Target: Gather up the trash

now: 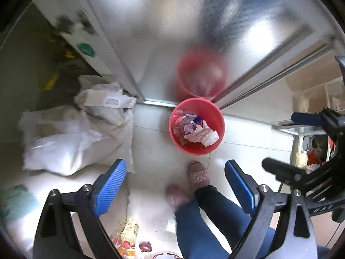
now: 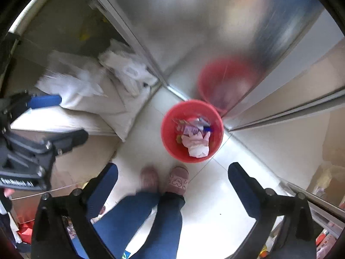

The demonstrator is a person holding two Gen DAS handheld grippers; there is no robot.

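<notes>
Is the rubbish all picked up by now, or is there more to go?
Looks mostly done: the round red plastic bin on the pale tiled floor already holds crumpled white paper and colourful wrappers. Nothing is in hand: the left gripper and right gripper both stand open and empty above it. No loose rubbish shows on the floor near the bin; elsewhere I cannot tell.

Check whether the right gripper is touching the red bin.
Apart. In the right wrist view the right gripper hangs open and empty high above the red bin, with bare floor and the person's slippers showing between its fingers.
</notes>
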